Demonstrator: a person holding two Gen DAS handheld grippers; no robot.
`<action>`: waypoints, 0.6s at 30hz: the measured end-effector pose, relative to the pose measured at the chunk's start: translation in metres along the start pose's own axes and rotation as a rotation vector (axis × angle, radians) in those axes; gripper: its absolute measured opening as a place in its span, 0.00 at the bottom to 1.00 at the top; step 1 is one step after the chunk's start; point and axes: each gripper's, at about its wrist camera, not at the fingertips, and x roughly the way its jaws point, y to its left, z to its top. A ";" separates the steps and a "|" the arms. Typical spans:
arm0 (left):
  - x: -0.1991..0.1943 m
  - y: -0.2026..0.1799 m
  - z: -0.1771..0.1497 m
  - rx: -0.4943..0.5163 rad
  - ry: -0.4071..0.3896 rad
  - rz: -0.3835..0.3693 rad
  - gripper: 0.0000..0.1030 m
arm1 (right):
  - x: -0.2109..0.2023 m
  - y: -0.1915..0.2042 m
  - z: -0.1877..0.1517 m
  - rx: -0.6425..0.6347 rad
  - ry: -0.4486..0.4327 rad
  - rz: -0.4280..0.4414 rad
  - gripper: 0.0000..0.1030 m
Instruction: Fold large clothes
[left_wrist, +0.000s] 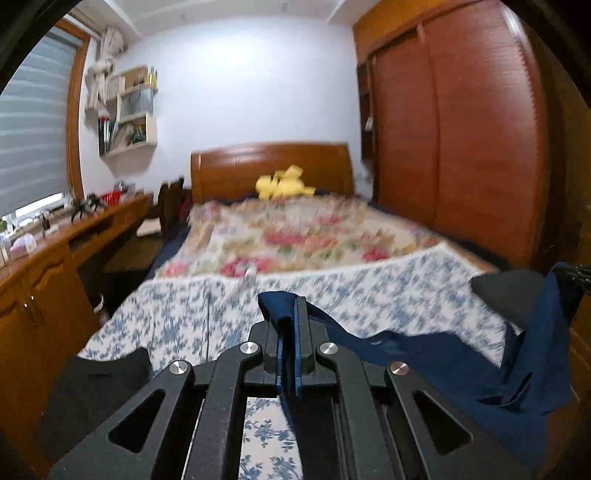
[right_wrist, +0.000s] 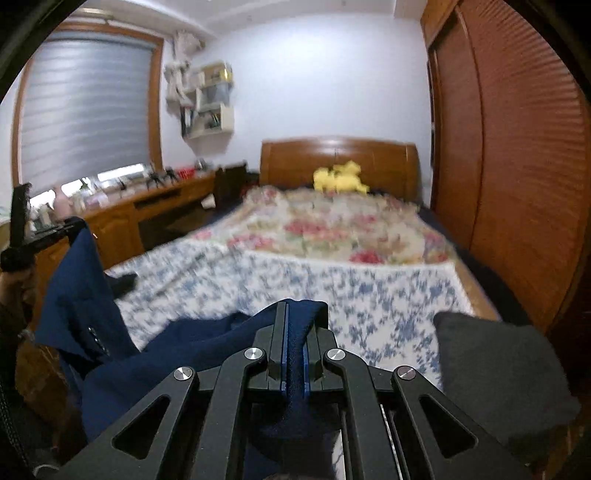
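a bed with a wooden headboard (left_wrist: 269, 166) carries a floral quilt (left_wrist: 295, 240), a blue-and-white patterned sheet (left_wrist: 184, 314) and a yellow plush toy (left_wrist: 282, 182), between a wooden wardrobe (left_wrist: 454, 140) and a cluttered desk (left_wrist: 55, 251).

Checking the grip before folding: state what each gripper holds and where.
Both the left gripper and right gripper pinch bunched edges of the dark navy fabric garment.
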 end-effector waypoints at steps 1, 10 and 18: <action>0.012 0.001 -0.002 -0.001 0.014 0.006 0.04 | 0.016 -0.001 0.001 -0.006 0.013 -0.014 0.05; 0.104 -0.008 -0.040 -0.035 0.164 -0.028 0.05 | 0.133 0.013 0.004 0.034 0.116 -0.094 0.15; 0.106 -0.013 -0.066 -0.031 0.099 -0.005 0.49 | 0.139 0.037 0.011 -0.034 0.173 -0.128 0.55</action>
